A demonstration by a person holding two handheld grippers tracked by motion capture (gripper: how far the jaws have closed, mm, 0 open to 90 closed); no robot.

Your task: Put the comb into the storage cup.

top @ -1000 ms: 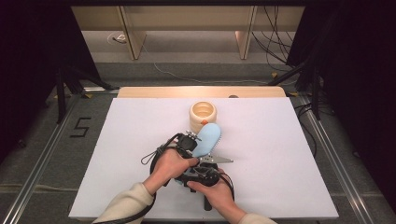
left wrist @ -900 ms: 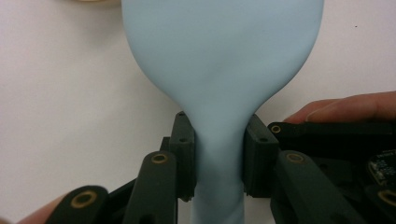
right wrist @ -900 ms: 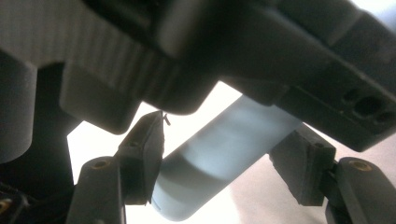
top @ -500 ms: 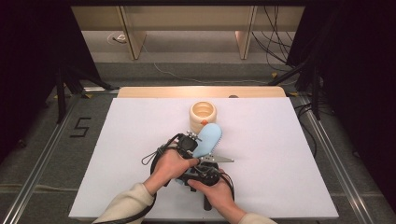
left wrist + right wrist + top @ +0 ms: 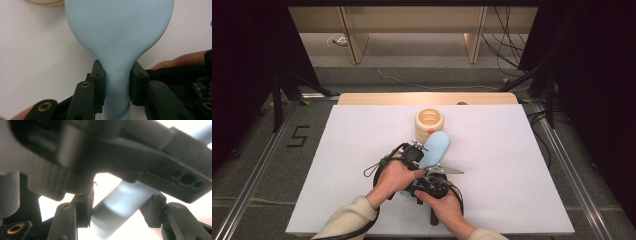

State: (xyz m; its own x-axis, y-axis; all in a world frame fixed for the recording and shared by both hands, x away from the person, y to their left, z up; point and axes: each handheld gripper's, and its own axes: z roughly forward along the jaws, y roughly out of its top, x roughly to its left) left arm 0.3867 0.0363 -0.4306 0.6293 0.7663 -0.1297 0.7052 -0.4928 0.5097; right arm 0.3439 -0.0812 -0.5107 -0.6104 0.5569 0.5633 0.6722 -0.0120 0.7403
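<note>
We hold the light-blue spatula by its neck, the left gripper pinching it so the blade points toward the cream pot. Our right gripper stands spread around the handle, likely to regrip it.

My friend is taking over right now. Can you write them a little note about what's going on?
Left gripper: shut on the neck of the light blue spatula.
Right gripper: jaws either side of the spatula's handle, with a gap showing on one side; grip unclear.
The spatula's head lies on the white table, beside the cream ribbed cup.
Done: spatula gripped.
Left: moving it, perhaps to the cup.
</note>
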